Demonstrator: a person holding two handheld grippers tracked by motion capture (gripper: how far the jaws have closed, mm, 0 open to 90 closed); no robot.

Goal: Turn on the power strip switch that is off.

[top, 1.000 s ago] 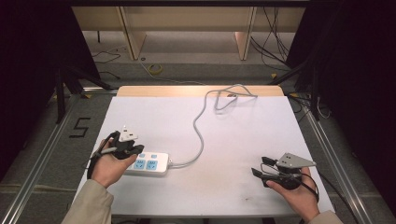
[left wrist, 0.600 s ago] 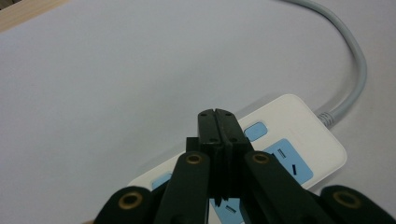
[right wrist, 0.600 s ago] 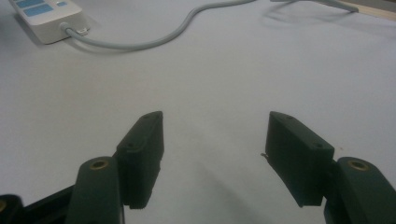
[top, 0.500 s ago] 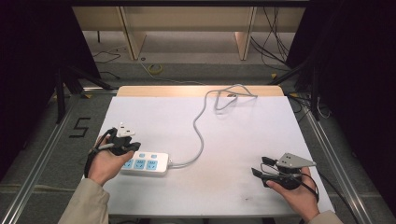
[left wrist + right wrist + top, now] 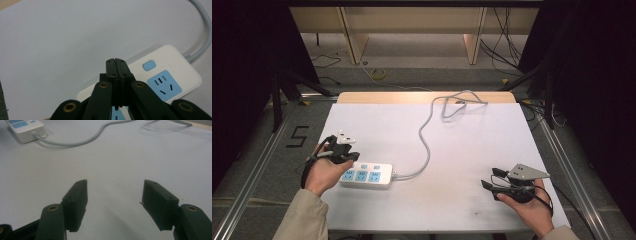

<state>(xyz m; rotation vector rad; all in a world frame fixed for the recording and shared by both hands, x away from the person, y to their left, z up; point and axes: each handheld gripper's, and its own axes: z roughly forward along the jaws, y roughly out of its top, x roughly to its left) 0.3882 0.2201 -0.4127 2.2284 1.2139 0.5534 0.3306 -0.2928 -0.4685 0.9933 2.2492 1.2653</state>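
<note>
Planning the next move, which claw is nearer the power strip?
Left. The left claw sits over the power strip and its end; the right claw is far across the table.

Even overhead light brightens the white rectangular worktop [image 5: 472, 150] while its surroundings lie dark. The close black claw arms are blurred, and soft shadow falls beneath the open right claw [image 5: 115, 202].

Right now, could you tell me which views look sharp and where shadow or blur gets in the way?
High view: table evenly lit, surroundings dark. Left gripper view: power strip fairly sharp, shut left gripper softer. Right gripper view: open right gripper casts a faint shadow; the cable looks soft.
</note>
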